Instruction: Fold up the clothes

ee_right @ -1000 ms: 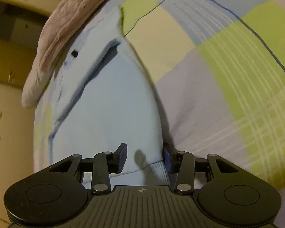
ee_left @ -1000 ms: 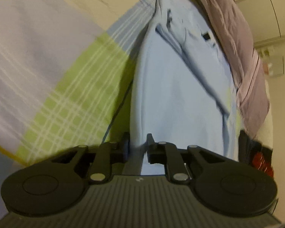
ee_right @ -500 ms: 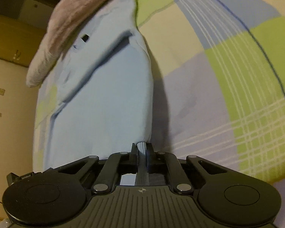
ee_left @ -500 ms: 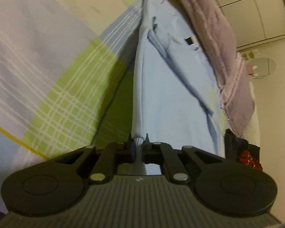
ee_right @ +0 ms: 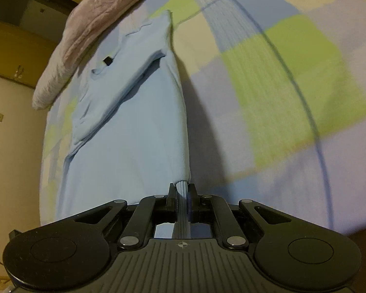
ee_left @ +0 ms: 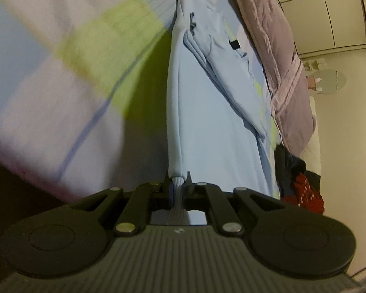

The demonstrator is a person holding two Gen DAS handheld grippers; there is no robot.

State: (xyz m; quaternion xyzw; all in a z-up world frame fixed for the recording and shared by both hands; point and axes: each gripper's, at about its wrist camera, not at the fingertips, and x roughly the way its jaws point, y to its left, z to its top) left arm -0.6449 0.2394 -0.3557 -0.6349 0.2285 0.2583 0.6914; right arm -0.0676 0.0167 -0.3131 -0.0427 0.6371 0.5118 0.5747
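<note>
A light blue sweatshirt (ee_left: pixel 214 127) lies stretched out on a checked bedsheet (ee_left: pixel 48 97), sleeves folded across its body. My left gripper (ee_left: pixel 178 183) is shut on the ribbed hem at one bottom corner, which is raised off the sheet. In the right wrist view the same sweatshirt (ee_right: pixel 124 141) runs away from the camera, and my right gripper (ee_right: pixel 182 190) is shut on the ribbed hem at the other bottom corner. A small black tag (ee_right: pixel 107 61) shows near the collar.
A mauve quilt (ee_left: pixel 280 56) lies bunched along the far side of the bed, also seen as the quilt (ee_right: pixel 90 26) in the right wrist view. Dark and red clothes (ee_left: pixel 302 188) sit at the bed's edge. Cupboard doors (ee_left: pixel 329 12) stand beyond.
Both grippers went from open around the hem corners to shut on them. They have since lifted and pulled the hem back, and the sweatshirt is drawn taut.
</note>
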